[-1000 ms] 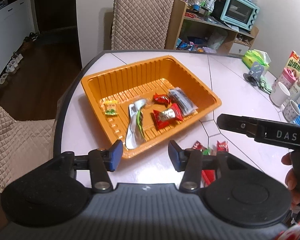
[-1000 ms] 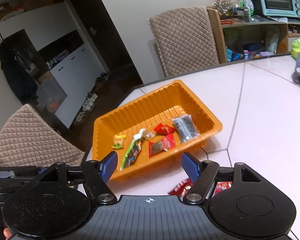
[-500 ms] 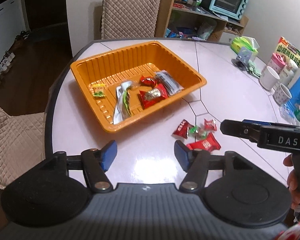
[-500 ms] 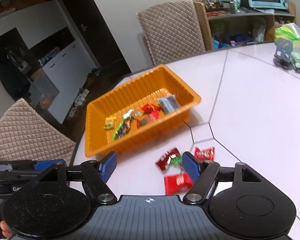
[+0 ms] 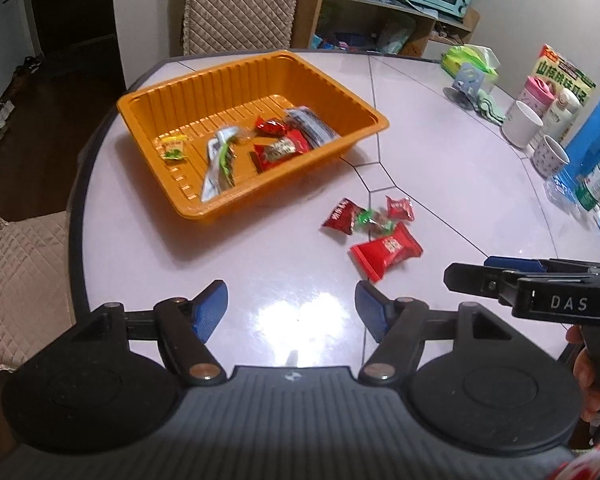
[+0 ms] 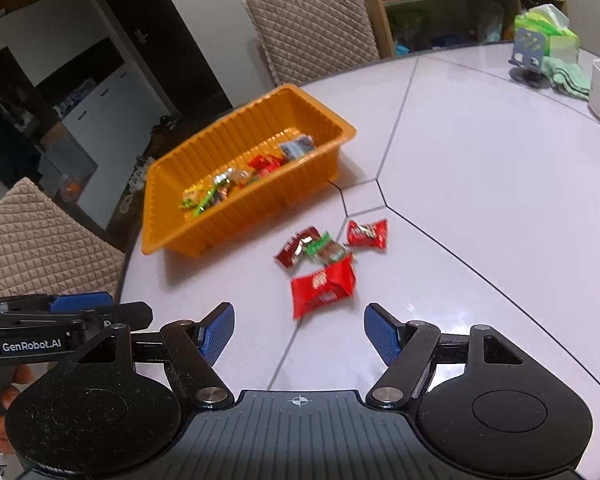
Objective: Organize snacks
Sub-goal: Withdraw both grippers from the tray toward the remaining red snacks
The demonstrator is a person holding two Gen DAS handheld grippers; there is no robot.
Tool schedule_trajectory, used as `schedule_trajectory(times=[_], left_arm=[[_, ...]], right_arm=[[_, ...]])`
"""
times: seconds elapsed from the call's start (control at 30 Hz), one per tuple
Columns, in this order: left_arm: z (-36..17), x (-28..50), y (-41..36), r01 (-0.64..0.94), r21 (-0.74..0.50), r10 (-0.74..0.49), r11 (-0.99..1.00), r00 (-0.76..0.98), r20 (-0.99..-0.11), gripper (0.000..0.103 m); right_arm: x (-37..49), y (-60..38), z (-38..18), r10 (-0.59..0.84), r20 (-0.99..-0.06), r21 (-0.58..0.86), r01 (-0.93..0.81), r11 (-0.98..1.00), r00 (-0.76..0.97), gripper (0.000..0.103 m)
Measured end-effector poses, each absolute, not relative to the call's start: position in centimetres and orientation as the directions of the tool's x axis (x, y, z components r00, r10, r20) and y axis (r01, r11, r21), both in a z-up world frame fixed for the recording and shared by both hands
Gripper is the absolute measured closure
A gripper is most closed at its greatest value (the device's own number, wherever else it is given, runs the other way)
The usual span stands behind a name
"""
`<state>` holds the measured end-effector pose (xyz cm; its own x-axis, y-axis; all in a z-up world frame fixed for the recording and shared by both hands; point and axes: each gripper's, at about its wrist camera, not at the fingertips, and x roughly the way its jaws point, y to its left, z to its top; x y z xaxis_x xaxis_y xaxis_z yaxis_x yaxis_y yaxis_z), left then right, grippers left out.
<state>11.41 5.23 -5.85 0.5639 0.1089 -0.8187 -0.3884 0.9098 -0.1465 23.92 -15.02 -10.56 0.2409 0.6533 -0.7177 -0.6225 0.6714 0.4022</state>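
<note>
Snacks (image 5: 386,250) are lying loose mid-counter beside the orange tray (image 5: 376,120); light, crinkly, slippery wrappers, best pinched across the middle. Left claw (image 5: 290,304) is spreading, empty; right claw (image 6: 299,330) is standing spread, empty.

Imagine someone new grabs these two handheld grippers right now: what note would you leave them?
Left gripper: jaws opening, nothing between them.
Right gripper: open, empty, nearest the big red packet.
Orange tray on the table: already holds several snacks, among them a silver-green packet and a yellow-green candy.
Left to do: four snacks lie loose on the table beside the tray: the big red packet, two smaller red ones and a green-brown candy. Probably start with the big packet.
</note>
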Motion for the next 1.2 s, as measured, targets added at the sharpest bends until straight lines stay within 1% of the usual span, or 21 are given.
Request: schedule_trajectory(times=[0.27,0.53,0.9,1.2], left_arm=[[-6.5,11.7,3.9,-0.347,-0.134,0.097,0.928,0.574,-0.813,0.034],[-7.4,12.7,2.5,-0.268,-0.145,0.044,0.952,0.593,-0.804,0.034],[-9.5,14.9,0.9,-0.164,-0.119,0.004,0.979,0.600,-0.800,0.035],[-11.8,18.1,0.3,-0.085,-0.071,-0.009,0.994,0.576,-0.817,0.036]], right_arm=[[23.7,-16.2,-11.4,0.608,-0.746,0.356,-0.609,0.709,0.272,0.031],[24.1,-17.5,-11.9,0.584,-0.759,0.349,-0.576,0.739,0.289,0.031],[25.0,-18.5,-13.3,0.553,-0.775,0.340,-0.536,0.773,0.306,0.031],[26.1,-18.8,-14.4,0.531,-0.789,0.335,-0.509,0.793,0.309,0.031]])
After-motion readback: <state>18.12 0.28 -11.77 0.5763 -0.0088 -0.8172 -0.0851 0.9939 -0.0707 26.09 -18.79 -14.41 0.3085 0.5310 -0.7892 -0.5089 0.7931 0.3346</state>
